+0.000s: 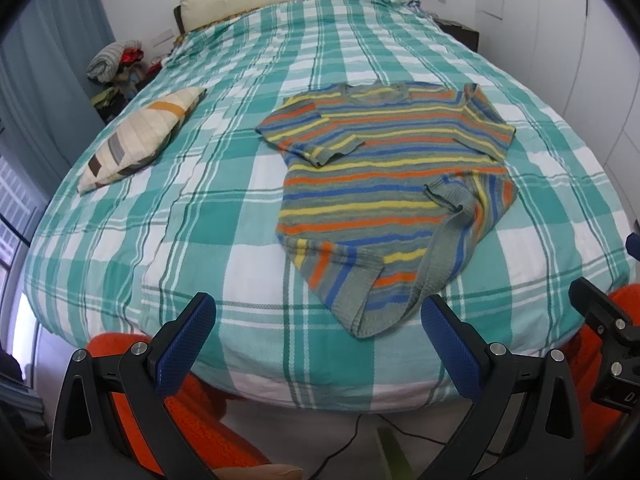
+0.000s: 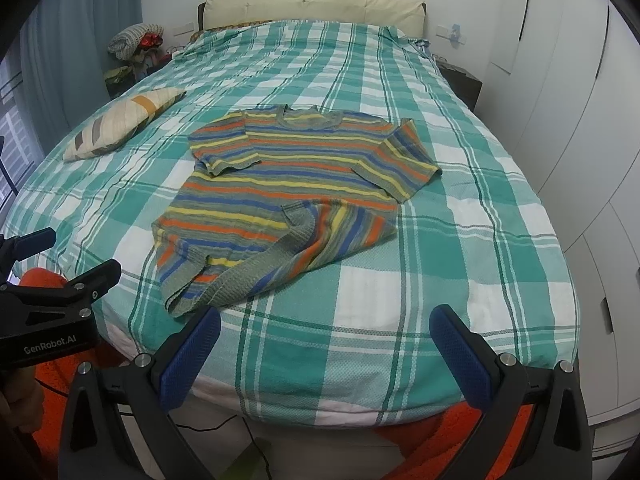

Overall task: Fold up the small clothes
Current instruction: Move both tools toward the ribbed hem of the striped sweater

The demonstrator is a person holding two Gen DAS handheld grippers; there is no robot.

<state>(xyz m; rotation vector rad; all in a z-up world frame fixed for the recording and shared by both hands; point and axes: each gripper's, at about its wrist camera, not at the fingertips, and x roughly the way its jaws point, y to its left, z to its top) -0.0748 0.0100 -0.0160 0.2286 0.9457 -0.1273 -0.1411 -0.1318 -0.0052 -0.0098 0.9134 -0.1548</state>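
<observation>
**Striped sweater laid out, both tools waiting at the foot of the bed**

The striped sweater lies on the checked bedspread near the middle of the bed, collar toward the headboard and hem toward the person. It is only partly flat: the sleeve on the left of the view is turned in over the chest, the other sleeve slants outward, and the hem corner on the right is flipped up over the body, so the bottom edge runs crooked. That probably has to be smoothed before any clean fold.

The left tool hovers over the near edge of the bed just short of the hem, its blue pads well apart and holding nothing. The right tool hangs likewise, spread wide and empty, a little to the right of the garment. Held low and facing the hem, both seem poised to reach in for the bottom edge.

A patterned cushion rests well apart to the left, clear of the work.
</observation>
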